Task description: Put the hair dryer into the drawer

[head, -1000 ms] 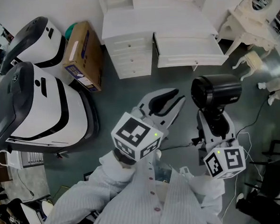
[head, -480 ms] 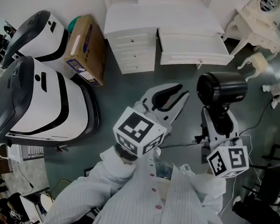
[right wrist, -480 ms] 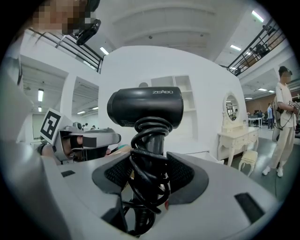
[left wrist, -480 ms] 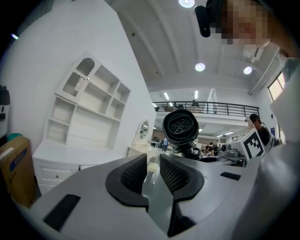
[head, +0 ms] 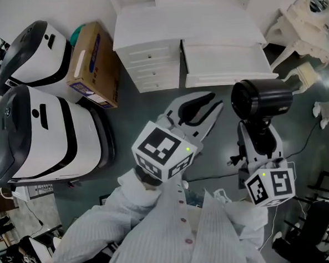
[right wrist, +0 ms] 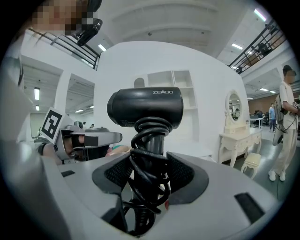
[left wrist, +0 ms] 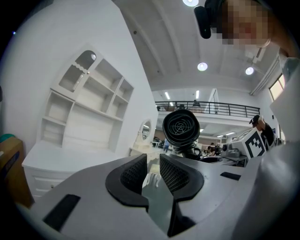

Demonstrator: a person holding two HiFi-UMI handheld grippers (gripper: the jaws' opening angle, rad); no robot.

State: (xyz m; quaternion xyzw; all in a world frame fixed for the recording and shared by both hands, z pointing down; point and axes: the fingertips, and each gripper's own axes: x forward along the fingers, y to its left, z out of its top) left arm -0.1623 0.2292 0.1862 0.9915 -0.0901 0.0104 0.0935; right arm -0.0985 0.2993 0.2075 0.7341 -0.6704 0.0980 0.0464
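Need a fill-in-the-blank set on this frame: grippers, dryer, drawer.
The right gripper is shut on the ___ of the hair dryer, where the cord is wound.
The left gripper has its jaws apart and holds ___.
The white drawer ahead of the dryer stands ___.
Missing words: handle; nothing; open.
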